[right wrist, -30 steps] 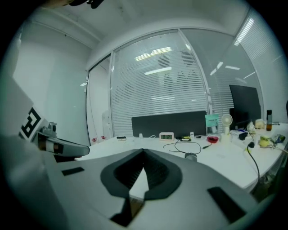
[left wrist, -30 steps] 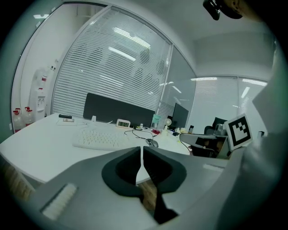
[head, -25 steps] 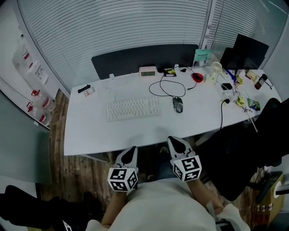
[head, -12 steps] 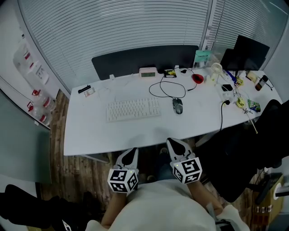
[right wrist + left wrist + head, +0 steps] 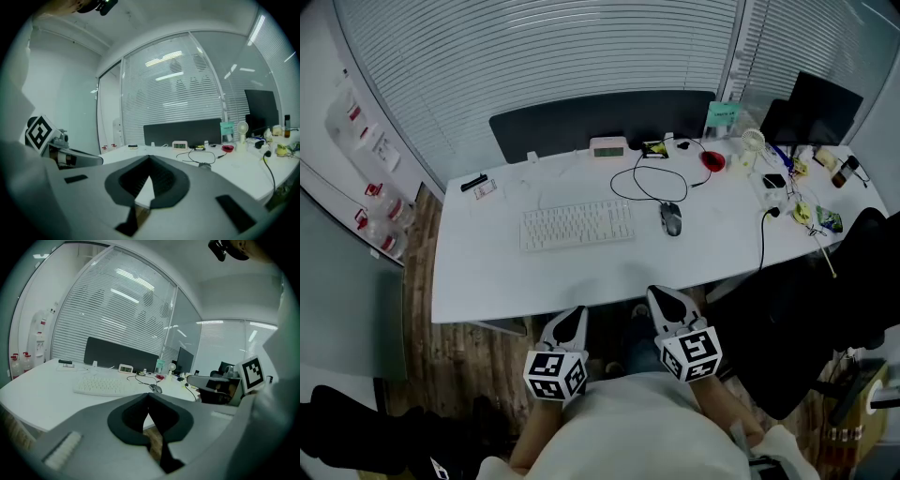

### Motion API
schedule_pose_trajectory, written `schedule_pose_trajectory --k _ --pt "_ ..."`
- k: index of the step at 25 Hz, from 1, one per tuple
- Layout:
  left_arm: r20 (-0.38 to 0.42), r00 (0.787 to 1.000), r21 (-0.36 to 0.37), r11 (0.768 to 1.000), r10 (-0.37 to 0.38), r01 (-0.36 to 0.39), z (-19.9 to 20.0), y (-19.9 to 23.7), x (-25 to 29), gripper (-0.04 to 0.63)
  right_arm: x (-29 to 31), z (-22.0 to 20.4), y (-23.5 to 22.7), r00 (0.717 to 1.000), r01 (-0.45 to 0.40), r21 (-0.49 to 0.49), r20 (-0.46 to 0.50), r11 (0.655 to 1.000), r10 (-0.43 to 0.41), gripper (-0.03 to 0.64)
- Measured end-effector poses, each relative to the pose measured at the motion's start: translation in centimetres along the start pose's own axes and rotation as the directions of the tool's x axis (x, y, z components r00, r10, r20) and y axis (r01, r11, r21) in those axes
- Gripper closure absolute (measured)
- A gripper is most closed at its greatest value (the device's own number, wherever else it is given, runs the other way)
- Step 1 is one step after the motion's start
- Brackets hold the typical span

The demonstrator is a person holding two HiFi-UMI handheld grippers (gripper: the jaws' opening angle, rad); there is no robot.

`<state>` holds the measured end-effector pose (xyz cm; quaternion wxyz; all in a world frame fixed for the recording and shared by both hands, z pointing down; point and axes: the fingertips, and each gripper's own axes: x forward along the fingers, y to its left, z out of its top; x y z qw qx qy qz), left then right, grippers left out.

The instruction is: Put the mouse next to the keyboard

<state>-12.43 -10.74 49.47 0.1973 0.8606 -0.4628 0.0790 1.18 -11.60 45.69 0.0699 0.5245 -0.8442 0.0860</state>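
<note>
The left hand-held gripper (image 5: pixel 571 317) and right hand-held gripper (image 5: pixel 666 300) hang closed and empty before the near edge of the desk (image 5: pixel 487 272). The mouse (image 5: pixel 670 217) lies mid-desk, near the right end of the keyboard (image 5: pixel 577 226). Best open the right jaws early and straddle its sides.

An office. A white bench (image 5: pixel 487 272) carries a keyboard (image 5: pixel 577 225), a wired mouse (image 5: pixel 671 218), a monitor (image 5: pixel 820 108) and a digital clock (image 5: pixel 607 147). Slatted blinds (image 5: pixel 544 56) cover the glass walls (image 5: pixel 769 37) behind.

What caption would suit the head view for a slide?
Left gripper and right gripper, both shut and empty, hover before a desk; mouse lies right of keyboard.
</note>
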Motion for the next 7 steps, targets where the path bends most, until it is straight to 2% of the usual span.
schedule_pose_trajectory --k 7 --pt "-0.002 1.000 -0.012 1.000 0.003 -0.003 -0.14 0.65 0.24 0.586 0.41 -0.16 0.12 1.000 -0.008 0.001 -0.003 1.000 0.008 0.615"
